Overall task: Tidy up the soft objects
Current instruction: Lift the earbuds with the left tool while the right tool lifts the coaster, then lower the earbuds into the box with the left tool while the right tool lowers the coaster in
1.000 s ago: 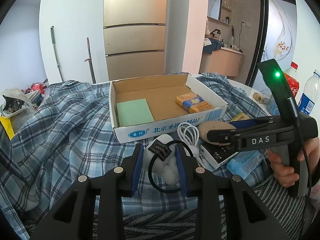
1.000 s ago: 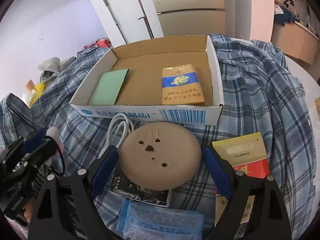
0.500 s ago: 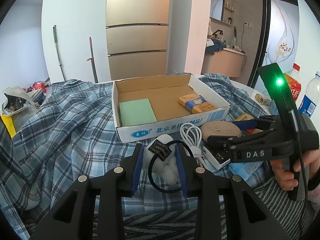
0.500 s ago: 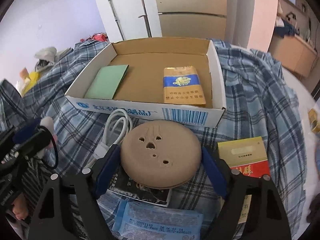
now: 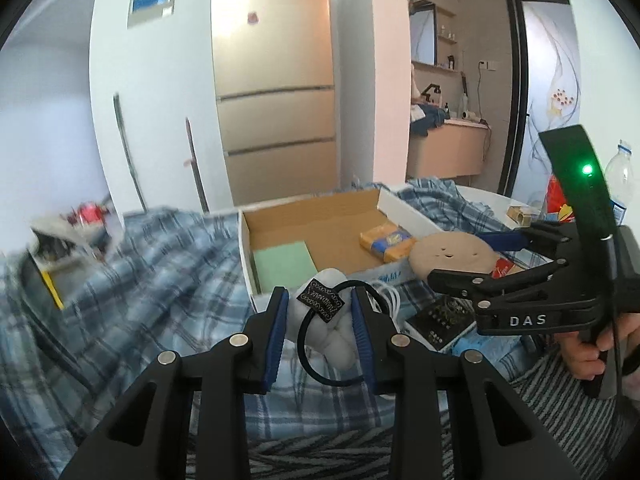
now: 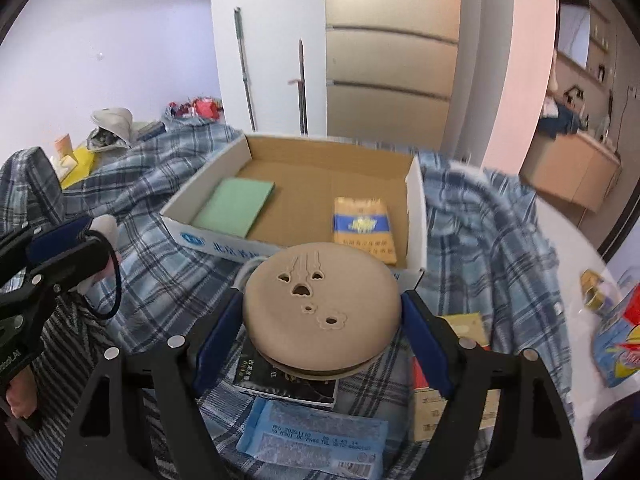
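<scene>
Plaid cloth (image 6: 492, 216): covers the tabletop in loose folds; the box sits on it, so a nudge against the box wall could slide or tip the box rather than meet resistance.
Cardboard box (image 6: 414, 216): open-topped, holds a green pad (image 6: 234, 206) at its left and a yellow-and-blue packet (image 6: 364, 228) at its right; bare floor between them is the likely drop spot.
Round cushion (image 6: 322, 308): tan, flat, with cut-out face holes; held above the clutter just in front of the box's near wall. Risk: it is wide, and if lowered too early its rim catches the near wall or it lands on the packet.
Right gripper (image 6: 322, 332): closed on the round cushion, blue pads at its two edges. Risk: the hold is only on the soft rim, so it may squeeze out or droop when tilted.
Clutter under cushion: black carton (image 6: 288, 376), blue wipes pack (image 6: 312, 436), white cable (image 5: 386, 298); the cable could snag, though I cannot tell how near it lies.
Plush toy (image 5: 330, 328): small, white, with black tag and black elastic loop, near the box's front left corner.
Left gripper (image 5: 318, 332): clamped on the plush toy. Risk: the dangling loop may hook a finger at release.
Both grippers: close together before the box; judged collision risk if both go in at once.
</scene>
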`<state>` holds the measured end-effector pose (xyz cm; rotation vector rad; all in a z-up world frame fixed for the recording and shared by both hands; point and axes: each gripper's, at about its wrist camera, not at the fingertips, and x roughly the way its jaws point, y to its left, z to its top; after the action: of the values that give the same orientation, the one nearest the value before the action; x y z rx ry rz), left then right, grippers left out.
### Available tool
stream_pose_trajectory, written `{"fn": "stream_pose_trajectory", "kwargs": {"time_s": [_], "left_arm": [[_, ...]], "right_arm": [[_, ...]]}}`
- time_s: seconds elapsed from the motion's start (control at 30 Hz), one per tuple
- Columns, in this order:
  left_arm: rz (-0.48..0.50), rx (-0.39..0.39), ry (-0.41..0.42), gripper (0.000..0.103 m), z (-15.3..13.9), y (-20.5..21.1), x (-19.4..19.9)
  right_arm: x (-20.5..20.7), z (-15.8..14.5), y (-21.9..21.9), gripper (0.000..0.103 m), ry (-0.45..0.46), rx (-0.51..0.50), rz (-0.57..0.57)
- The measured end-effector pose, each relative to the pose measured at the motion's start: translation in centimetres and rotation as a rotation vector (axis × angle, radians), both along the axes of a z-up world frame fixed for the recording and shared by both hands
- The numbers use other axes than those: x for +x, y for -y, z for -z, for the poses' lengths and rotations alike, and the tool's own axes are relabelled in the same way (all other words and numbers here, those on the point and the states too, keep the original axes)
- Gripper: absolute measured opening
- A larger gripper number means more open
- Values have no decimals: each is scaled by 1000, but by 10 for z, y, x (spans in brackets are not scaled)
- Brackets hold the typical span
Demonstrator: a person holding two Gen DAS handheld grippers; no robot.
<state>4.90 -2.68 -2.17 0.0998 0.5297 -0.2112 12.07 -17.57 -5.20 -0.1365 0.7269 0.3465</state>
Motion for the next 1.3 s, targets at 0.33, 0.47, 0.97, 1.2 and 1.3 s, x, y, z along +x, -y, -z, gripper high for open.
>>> {"fn": "stream_pose_trajectory", "kwargs": {"time_s": [0.33, 0.47, 0.97, 1.2, 1.3], "left_arm": [[-23, -19, 157, 33, -70, -4, -12], [-50, -4, 202, 33, -99, 0, -8], [-111, -71, 260, 33, -178, 11, 35], [-109, -55, 140, 33, -144, 16, 75], [-108, -43, 49, 33, -118, 17, 101]], "right_arm": [[-27, -73, 14, 78, 204, 77, 7], [-31, -105, 15, 79, 278, 76, 22], [14, -172, 9, 79, 384, 206, 142], [41, -126, 4, 79, 326, 153, 152], [59, -101, 4, 79, 256, 124, 159]]}}
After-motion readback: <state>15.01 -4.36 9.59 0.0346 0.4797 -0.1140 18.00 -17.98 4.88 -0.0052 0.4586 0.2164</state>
